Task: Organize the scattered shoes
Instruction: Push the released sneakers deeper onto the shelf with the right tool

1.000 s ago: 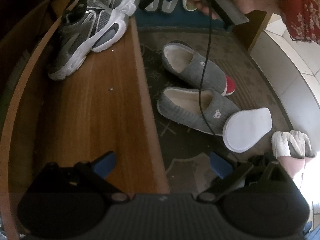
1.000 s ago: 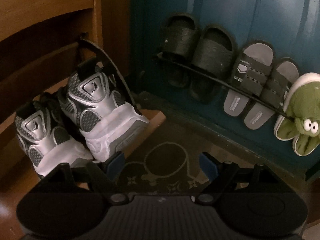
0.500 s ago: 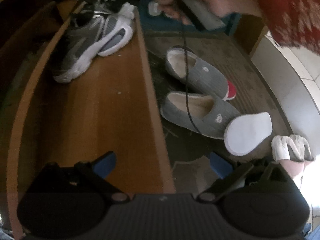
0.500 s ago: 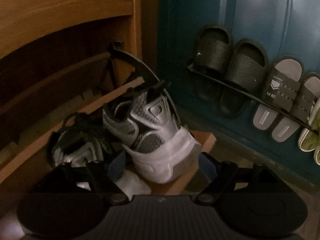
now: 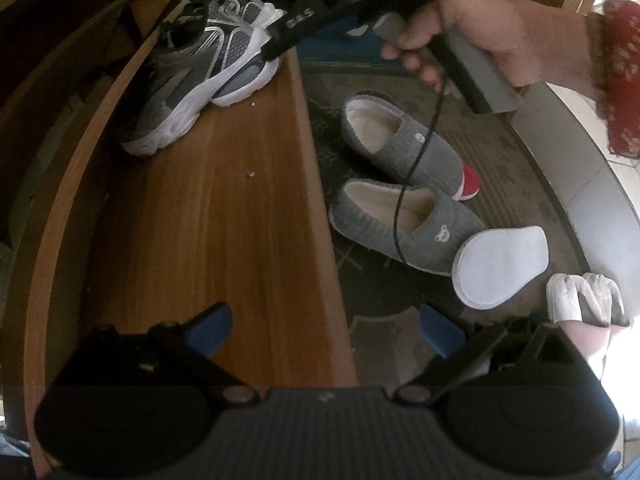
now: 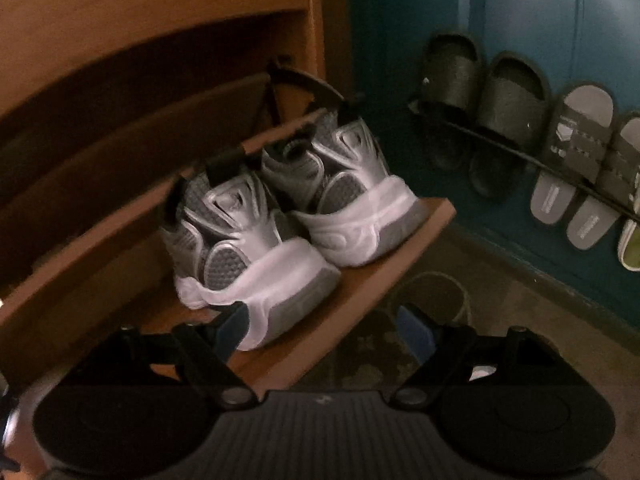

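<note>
Both grippers [image 5: 324,330] [image 6: 326,330] are black, with blue pads and a ribbed grey base. A red patterned sleeve [image 5: 620,80] covers the wrist; a black cable [image 5: 416,168] hangs down.

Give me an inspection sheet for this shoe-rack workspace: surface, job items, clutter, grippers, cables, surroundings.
Surface: wooden shelf, mostly bare, a few small specks.
Job's things: grey sneakers side by side at the shelf's end, heels outward; grey slippers on the doormat, unsorted.
Clutter: white insole resting against one slipper; white sock nearby.
Grippers: left gripper open, empty; right gripper opening, nothing between its fingers, just behind the nearer sneaker's heel.
Cables: black cable hanging from the right hand over the slippers.
Surroundings: slides on a rail against the teal wall.
</note>
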`<state>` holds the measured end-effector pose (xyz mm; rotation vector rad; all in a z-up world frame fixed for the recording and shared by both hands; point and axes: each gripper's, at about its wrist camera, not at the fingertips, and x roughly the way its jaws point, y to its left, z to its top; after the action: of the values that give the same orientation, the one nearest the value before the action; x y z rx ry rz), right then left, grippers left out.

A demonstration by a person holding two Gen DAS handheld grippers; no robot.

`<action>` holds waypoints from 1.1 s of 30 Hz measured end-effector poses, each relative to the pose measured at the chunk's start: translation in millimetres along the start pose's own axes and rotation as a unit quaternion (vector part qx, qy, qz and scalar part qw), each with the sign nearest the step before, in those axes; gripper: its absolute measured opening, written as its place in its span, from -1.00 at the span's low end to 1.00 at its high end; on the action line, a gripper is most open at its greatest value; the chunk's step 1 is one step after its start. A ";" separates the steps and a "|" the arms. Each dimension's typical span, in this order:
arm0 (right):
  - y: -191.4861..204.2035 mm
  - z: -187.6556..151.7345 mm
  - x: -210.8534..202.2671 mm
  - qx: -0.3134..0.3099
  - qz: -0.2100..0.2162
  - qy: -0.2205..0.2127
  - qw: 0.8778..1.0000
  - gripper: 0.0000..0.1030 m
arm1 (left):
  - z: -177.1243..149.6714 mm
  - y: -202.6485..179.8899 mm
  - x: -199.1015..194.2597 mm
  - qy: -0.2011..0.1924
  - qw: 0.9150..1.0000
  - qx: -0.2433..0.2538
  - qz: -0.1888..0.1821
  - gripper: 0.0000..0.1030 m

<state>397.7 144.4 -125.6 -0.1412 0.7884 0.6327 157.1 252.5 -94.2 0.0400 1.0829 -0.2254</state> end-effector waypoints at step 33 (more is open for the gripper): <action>40.5 -86.7 -114.0 0.037 0.025 0.042 0.998 0.87 | -50.6 -56.1 -44.7 0.023 0.997 0.063 0.047 0.96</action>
<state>260.0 92.6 -102.6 -0.0816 0.8971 0.6466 81.7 212.2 -74.4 0.2095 1.1093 -0.2084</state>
